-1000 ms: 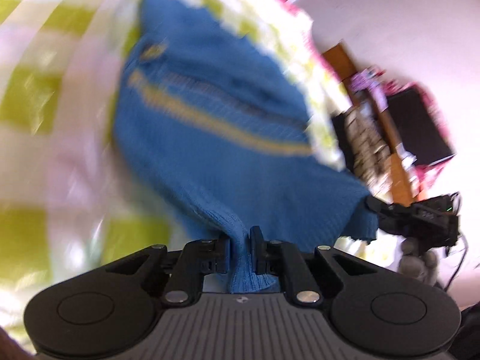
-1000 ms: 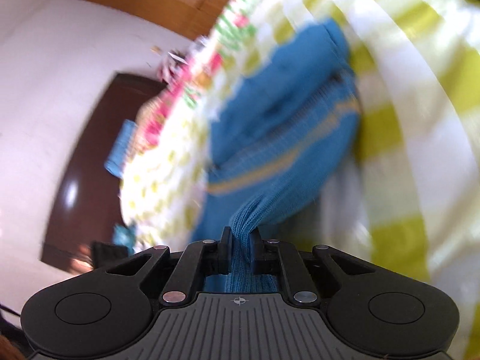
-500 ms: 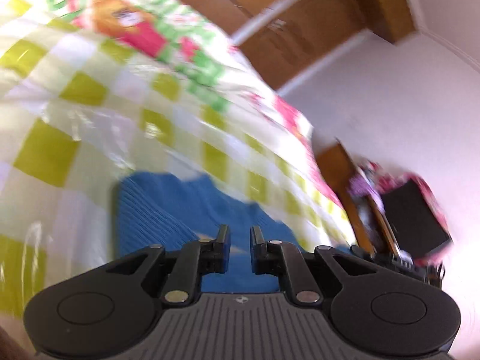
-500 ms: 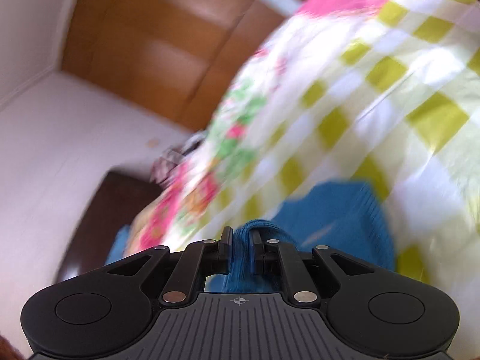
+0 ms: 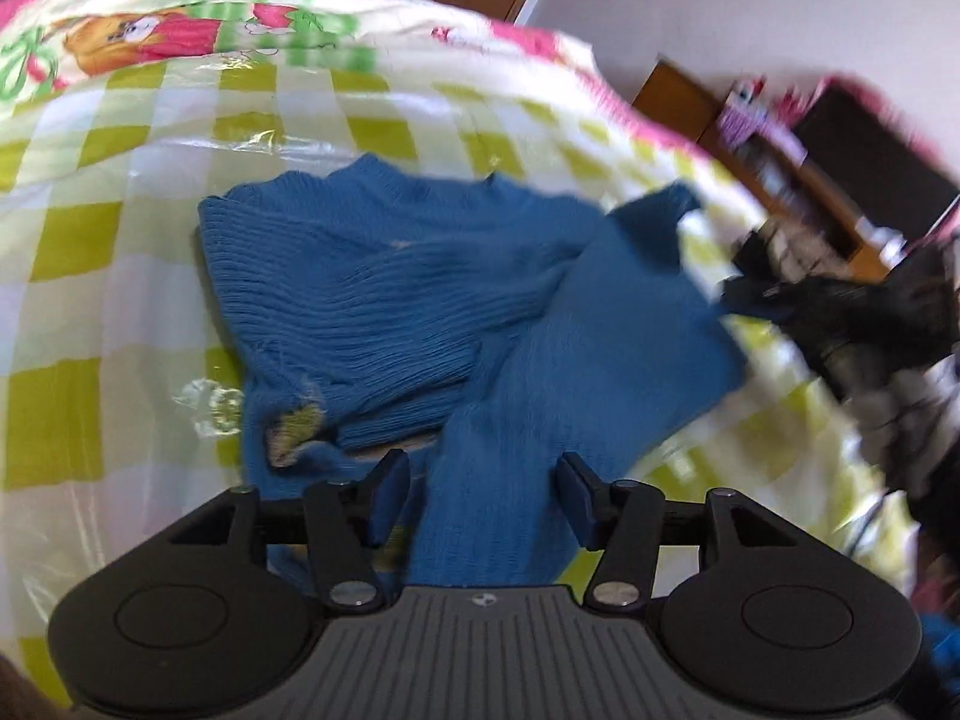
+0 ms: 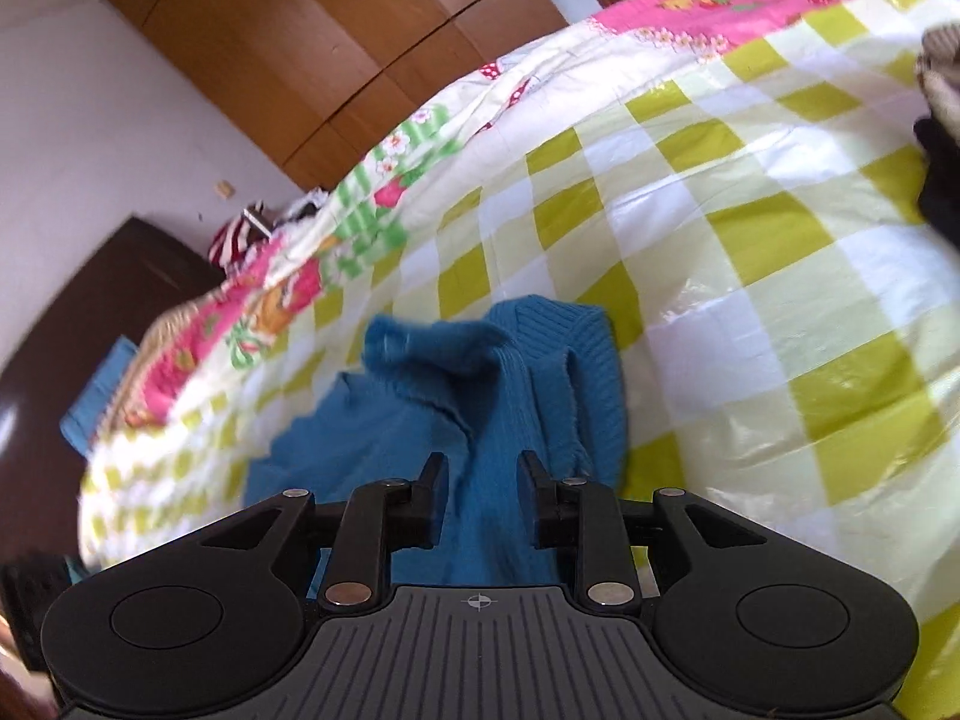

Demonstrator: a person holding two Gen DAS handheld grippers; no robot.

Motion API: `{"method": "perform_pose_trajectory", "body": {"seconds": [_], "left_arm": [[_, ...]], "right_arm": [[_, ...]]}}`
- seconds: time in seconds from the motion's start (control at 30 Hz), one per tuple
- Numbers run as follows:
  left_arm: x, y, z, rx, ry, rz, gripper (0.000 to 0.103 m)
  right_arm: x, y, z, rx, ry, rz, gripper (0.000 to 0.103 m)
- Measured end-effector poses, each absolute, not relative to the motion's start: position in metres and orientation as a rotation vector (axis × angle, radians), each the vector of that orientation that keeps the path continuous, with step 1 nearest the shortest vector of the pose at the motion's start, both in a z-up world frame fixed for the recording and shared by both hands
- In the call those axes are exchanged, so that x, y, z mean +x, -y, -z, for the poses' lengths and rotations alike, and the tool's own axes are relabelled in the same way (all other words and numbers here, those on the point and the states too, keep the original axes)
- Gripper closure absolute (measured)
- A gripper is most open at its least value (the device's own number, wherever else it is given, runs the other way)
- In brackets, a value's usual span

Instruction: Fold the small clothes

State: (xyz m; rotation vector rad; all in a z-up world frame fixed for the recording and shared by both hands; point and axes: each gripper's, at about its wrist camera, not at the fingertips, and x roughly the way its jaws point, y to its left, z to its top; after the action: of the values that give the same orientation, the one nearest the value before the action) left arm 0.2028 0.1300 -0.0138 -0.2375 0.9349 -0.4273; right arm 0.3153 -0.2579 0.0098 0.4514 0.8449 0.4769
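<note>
blue knit sweater point(image 5: 420, 300) lies bunched on the bed, on a green-and-white checked cover point(image 5: 90, 228). in the left wrist view its long axis runs roughly left to right, ribbed part at the left, one flap turned over toward the right and blurred at its far edge. a small yellowish patch shows at its near-left edge. left gripper point(image 5: 483, 495) jaws spread wide, knit lying between them, not pinched. right gripper point(image 6: 483, 495) jaws also parted, sweater point(image 6: 480, 396) fabric passing between them, loose. cartoon-print quilt point(image 5: 150, 36) beyond the cover; wooden wardrobe point(image 6: 312, 42) behind.
</note>
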Motion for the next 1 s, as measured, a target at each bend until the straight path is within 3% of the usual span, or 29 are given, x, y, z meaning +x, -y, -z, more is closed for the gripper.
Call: {"method": "perform_pose_trajectory", "body": {"seconds": [0.17, 0.37, 0.53, 0.7, 1.0], "left_arm": [[0.224, -0.123, 0.03, -0.244, -1.024, 0.488, 0.036], [0.248, -0.133, 0.04, -0.469, -1.071, 0.595, 0.038], [0.245, -0.131, 0.039, -0.53, -1.052, 0.623, 0.047], [0.245, -0.134, 0.035, -0.552, -0.998, 0.598, 0.071], [0.247, -0.14, 0.023, -0.575, -0.9, 0.558, 0.075]], "right_arm": [[0.313, 0.25, -0.013, 0.253, -0.821, -0.492, 0.077], [0.322, 0.233, -0.015, 0.08, -0.768, -0.522, 0.077], [0.322, 0.234, -0.019, 0.079, -0.751, -0.536, 0.077], [0.329, 0.236, -0.023, 0.041, -0.729, -0.529, 0.077], [0.351, 0.231, -0.021, -0.099, -0.667, -0.523, 0.077]]}}
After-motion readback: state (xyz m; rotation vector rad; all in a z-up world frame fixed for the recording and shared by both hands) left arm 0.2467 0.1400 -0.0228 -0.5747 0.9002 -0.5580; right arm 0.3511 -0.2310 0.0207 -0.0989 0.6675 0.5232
